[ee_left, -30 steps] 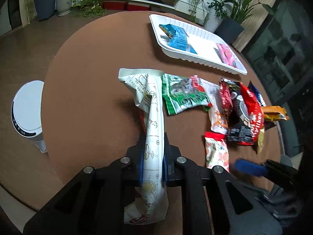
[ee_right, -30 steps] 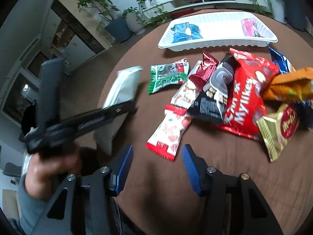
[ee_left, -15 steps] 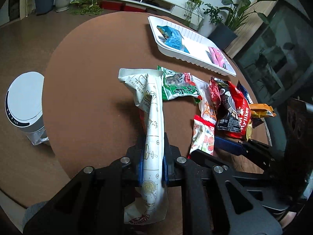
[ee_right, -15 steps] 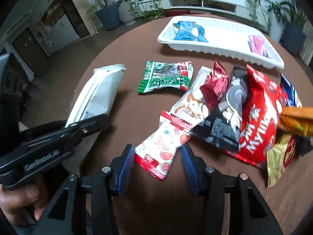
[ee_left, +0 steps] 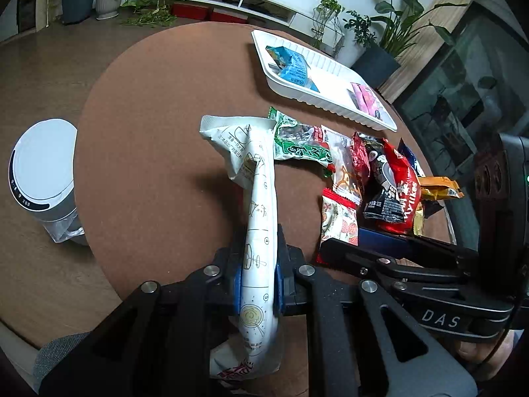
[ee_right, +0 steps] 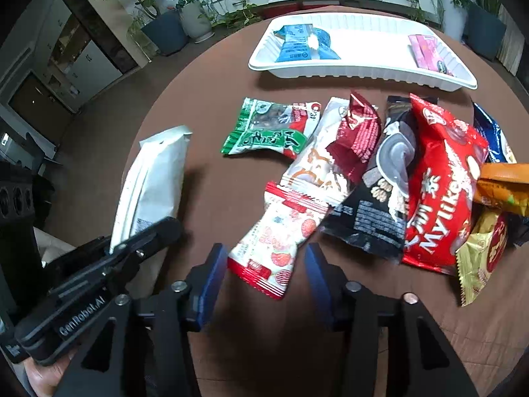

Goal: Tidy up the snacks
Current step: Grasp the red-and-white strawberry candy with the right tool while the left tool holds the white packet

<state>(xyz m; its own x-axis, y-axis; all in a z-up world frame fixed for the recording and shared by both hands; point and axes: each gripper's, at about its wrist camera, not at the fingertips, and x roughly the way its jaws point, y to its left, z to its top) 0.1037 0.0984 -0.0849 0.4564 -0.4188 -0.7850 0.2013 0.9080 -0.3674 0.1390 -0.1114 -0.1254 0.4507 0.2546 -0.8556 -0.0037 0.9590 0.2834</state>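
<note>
Left wrist view: left gripper (ee_left: 257, 283) jaws are clamping a white pouch (ee_left: 259, 211) above bare brown surface (ee_left: 158, 152), short of the white tray (ee_left: 334, 104).

Right wrist view: right gripper (ee_right: 266, 284) jaws, just opening, are straddling a strawberry packet (ee_right: 281, 241) untouched, near the surface's edge.

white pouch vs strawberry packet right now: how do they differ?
The white pouch is clamped in the left gripper and held off the table; the strawberry packet lies flat on it, between the right gripper's open jaws, ungripped. The pouch is mostly plain white and longer; the packet has red ends and fruit print. Both are sealed snacks outside the tray.
</note>
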